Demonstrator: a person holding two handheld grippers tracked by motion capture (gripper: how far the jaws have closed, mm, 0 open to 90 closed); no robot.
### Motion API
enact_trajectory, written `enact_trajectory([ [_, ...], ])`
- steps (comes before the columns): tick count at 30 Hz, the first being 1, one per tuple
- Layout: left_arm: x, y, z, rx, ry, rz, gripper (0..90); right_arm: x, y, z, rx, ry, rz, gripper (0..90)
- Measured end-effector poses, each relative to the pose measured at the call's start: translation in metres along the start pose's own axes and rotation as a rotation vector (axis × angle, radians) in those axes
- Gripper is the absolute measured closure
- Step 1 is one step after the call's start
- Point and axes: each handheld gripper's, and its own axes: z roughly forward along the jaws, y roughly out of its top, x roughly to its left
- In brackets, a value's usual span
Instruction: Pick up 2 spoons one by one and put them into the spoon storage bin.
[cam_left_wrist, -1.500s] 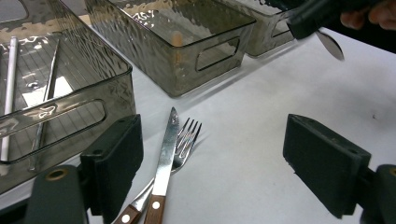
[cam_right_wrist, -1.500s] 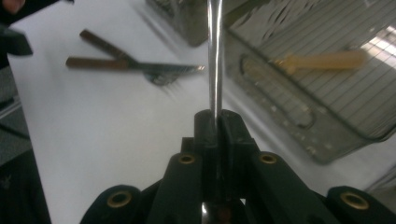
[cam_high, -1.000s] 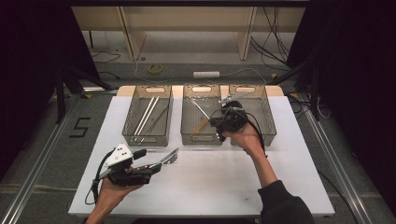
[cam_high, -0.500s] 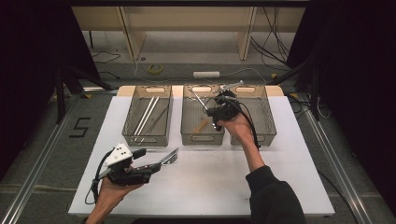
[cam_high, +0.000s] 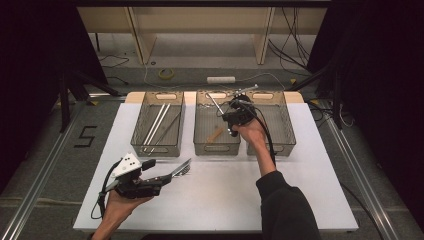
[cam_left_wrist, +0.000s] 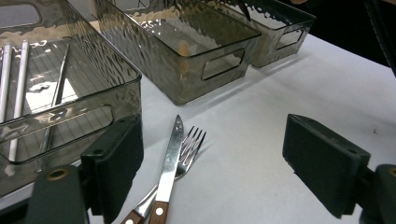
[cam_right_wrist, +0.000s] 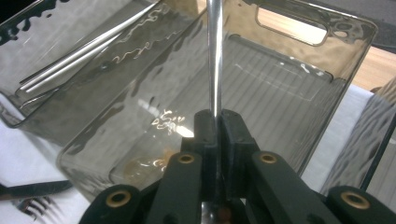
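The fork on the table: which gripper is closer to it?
Left. The left gripper hovers open right over the fork and knife. The right gripper is far off above the middle bin, shut on a metal rod.

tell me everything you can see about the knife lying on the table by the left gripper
The table knife with a shiny steel blade and brown wooden handle lies flat on the white table, tip pointing toward the smoky translucent plastic bins. A pale rivet shows in its handle. It lies across a steel fork with a wooden handle, touching it. It sits between the open jaws of the left gripper, nearer one of them, which do not touch it.
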Motion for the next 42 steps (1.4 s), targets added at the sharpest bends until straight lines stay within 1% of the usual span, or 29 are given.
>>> enact_trajectory([
  [5, 0.000, 0.000, 0.001, 0.004, 0.004, 0.001, 19.8, -0.002, -0.001, 0.005, 0.008, -0.006, 0.004, 86.1],
  [10, 0.000, 0.000, 0.001, 0.003, 0.004, 0.003, 19.7, 0.000, -0.001, 0.009, 0.011, -0.012, 0.001, 86.1],
  [14, 0.000, 0.000, 0.001, 0.007, 0.006, 0.006, 19.6, 0.002, -0.002, 0.016, 0.035, -0.019, -0.005, 85.9],
  [23, -0.001, 0.000, 0.001, 0.009, 0.010, 0.008, 19.7, 0.007, -0.004, 0.025, 0.057, -0.026, -0.012, 84.9],
  [25, -0.001, 0.000, 0.001, 0.009, 0.010, 0.007, 19.7, 0.008, -0.005, 0.028, 0.059, -0.025, -0.006, 80.9],
  [27, -0.001, 0.000, 0.001, 0.008, 0.010, 0.006, 19.7, 0.008, -0.005, 0.029, 0.055, -0.016, 0.001, 71.4],
  [28, -0.001, 0.000, 0.001, 0.010, 0.010, 0.006, 19.7, 0.008, -0.004, 0.029, 0.060, -0.017, 0.011, 69.5],
  [30, -0.001, 0.000, 0.001, 0.016, 0.012, 0.009, 19.7, 0.008, -0.004, 0.027, 0.049, -0.010, 0.018, 66.1],
  [31, 0.000, 0.000, 0.001, 0.013, 0.013, 0.006, 19.7, 0.008, -0.004, 0.026, 0.046, -0.005, 0.018, 63.4],
  [32, 0.000, 0.000, 0.001, 0.012, 0.012, 0.002, 19.6, 0.007, -0.004, 0.024, 0.047, -0.001, 0.025, 62.7],
  [35, 0.001, -0.001, 0.001, 0.020, 0.013, 0.001, 19.7, 0.006, -0.005, 0.017, 0.039, 0.013, 0.019, 57.9],
  [37, 0.001, -0.001, 0.001, 0.023, 0.016, 0.003, 19.5, 0.006, -0.007, 0.009, 0.024, 0.036, 0.015, 54.8],
  [38, 0.001, 0.000, 0.001, 0.022, 0.015, -0.002, 19.5, 0.006, -0.008, 0.007, 0.017, 0.044, 0.007, 52.8],
  [40, 0.002, -0.001, 0.002, 0.027, 0.015, -0.008, 19.5, 0.009, -0.011, 0.000, 0.011, 0.062, -0.003, 49.0],
  [41, 0.002, -0.001, 0.003, 0.041, 0.018, -0.006, 19.4, 0.010, -0.012, -0.003, 0.005, 0.073, -0.013, 47.9],
  [42, 0.003, -0.001, 0.003, 0.043, 0.020, -0.006, 19.3, 0.013, -0.014, -0.007, -0.001, 0.081, -0.021, 46.4],
])
